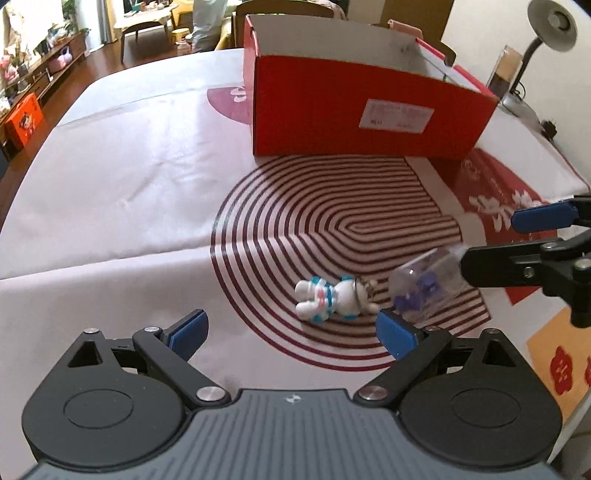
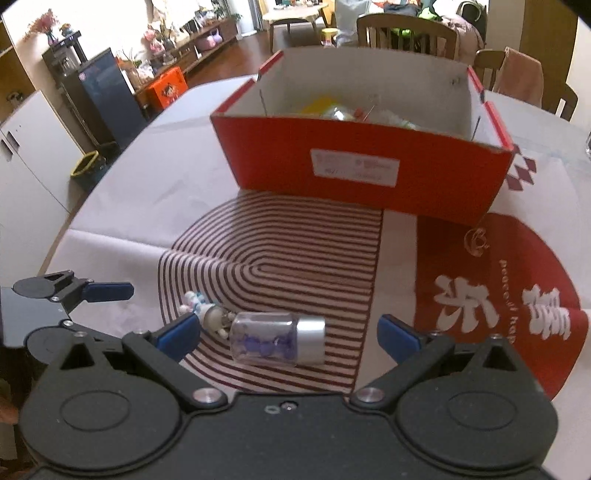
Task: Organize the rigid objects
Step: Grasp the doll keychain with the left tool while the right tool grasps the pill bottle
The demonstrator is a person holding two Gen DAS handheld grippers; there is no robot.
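Observation:
A white toy figure with blue trim (image 1: 334,299) lies on its side on the striped part of the tablecloth, just ahead of my open left gripper (image 1: 291,336) and a little right of centre. Touching it lies a clear jar of purple bits (image 2: 266,338) with a silver cap (image 2: 310,339), between the spread fingers of my open right gripper (image 2: 288,338), pads clear of it. The figure (image 2: 207,314) rests against the jar's base. From the left wrist view the jar (image 1: 428,286) sits beside the right gripper (image 1: 517,242). A red cardboard box (image 1: 369,110) stands open behind.
The red box (image 2: 362,170) holds several items, yellow and clear ones among them. The cloth-covered table (image 1: 129,184) drops off at the left. A desk lamp (image 1: 550,26) stands at the far right, and wooden chairs (image 2: 406,33) stand behind the box.

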